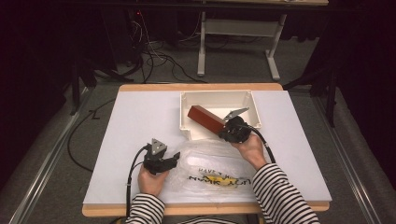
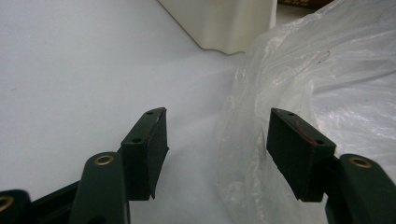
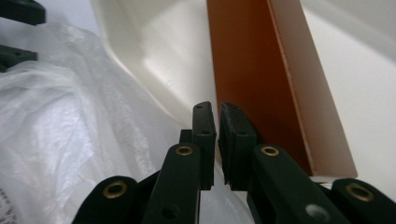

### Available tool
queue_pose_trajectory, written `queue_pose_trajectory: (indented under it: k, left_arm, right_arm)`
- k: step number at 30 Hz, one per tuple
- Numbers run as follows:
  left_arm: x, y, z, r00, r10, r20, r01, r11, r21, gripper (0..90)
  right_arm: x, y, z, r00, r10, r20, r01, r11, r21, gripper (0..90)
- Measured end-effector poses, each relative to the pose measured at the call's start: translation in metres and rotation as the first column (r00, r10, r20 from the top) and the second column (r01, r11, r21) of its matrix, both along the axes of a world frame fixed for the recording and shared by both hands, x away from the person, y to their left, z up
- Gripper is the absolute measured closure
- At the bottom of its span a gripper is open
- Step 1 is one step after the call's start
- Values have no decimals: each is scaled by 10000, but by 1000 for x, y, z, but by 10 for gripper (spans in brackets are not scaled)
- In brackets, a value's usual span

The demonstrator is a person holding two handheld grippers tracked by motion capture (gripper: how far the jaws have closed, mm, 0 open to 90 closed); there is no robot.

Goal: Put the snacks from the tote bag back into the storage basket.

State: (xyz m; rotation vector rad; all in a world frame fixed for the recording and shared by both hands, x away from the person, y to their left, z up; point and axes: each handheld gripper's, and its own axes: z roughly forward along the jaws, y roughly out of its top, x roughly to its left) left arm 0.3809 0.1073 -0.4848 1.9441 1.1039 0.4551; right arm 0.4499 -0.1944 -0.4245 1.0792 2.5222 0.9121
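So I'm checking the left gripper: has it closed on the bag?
No, the left gripper stands wide open with the bag's edge loose between its jaws.

High view: looking down and forward over the table [image 1: 140, 116].
Gripper views: each riding close, facing along its jaws.
Shared: all 3 are showing bag [image 1: 210, 163] [image 2: 327, 70] [image 3: 56, 130] and tray [image 1: 219, 100] [image 2: 224, 23] [image 3: 140, 51].

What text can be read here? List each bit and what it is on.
"HAVE A": black print on the clear plastic bag, seen in the high view; a guess, as it is small and crumpled.
Below it, a second line over a yellow mark on the bag: too warped to read.
Brown box, white tray: no text seen.
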Motion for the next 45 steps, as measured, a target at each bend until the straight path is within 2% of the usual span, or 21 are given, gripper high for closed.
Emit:
queue_pose_trajectory:
  k: [9,14,20,24,31,35,39,45]
  left_arm:
    - [0,0,0,10000,-2,-7,2,10000,4,388]
    - [0,0,0,10000,-6,-24,7,10000,21,388]
    - [0,0,0,10000,-32,-33,32,10000,62,388]
    - [0,0,0,10000,-28,-31,28,10000,65,388]
    - [0,0,0,10000,10,-1,-10,10000,4,387]
    - [0,0,0,10000,13,-13,-13,10000,9,387]
    - [0,0,0,10000,-45,-44,46,10000,66,388]
    - [0,0,0,10000,10,-29,-10,10000,0,387]
  right_arm:
    - [8,-9,3,9986,-508,113,505,9983,292,860]
    - [14,-13,4,9971,-757,-2,756,9964,395,863]
    - [26,-19,8,9935,-1125,169,1120,9933,291,857]
    - [33,-24,9,9897,-1428,131,1424,9895,240,857]
    - [40,-24,11,9870,-1603,118,1600,9869,201,846]
    - [30,-18,11,9913,-1310,128,1305,9908,368,846]
    - [20,-12,2,9953,-965,-74,965,9953,28,851]
    - [28,-13,-13,9892,-1368,-522,1358,9905,-223,856]
